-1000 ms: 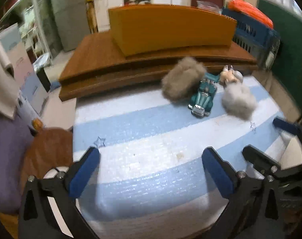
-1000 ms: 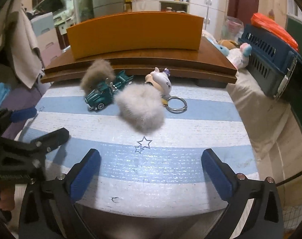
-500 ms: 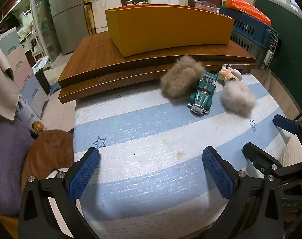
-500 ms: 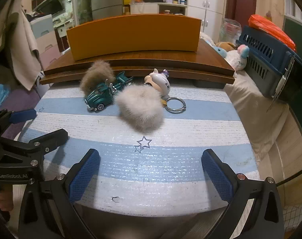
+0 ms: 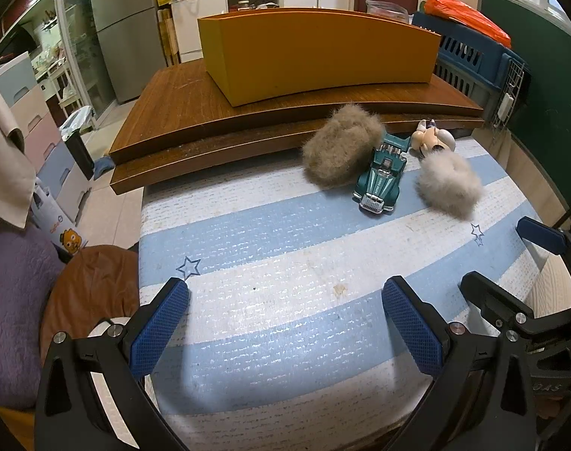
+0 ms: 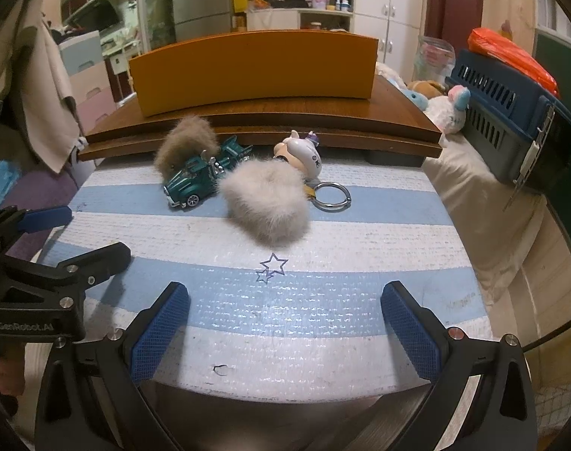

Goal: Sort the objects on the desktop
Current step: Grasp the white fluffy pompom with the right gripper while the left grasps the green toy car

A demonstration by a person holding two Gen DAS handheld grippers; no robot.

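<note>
Nearest, the left gripper point(image 5: 285, 319) and the right gripper point(image 6: 285, 319) both hover low over the near edge of the blue-and-white striped mat point(image 6: 323, 338), each with jaws spread wide and nothing between the blue pads; in the right wrist view the left gripper appears again at the left edge, also wide apart. Farther along the mat the objects to sort lie in a cluster: a pale fluffy pom-pom point(image 6: 266, 205), with a metal key ring point(image 6: 332, 196) just to its right, a green toy car point(image 6: 204, 176) touching its left side, and a white pig figurine point(image 6: 302, 154) right behind it. A brown fluffy pom-pom point(image 6: 186, 143) sits against the car's far side. Behind them is a stepped wooden board point(image 6: 360, 112), and an orange box point(image 6: 253, 69) stands on it
</note>
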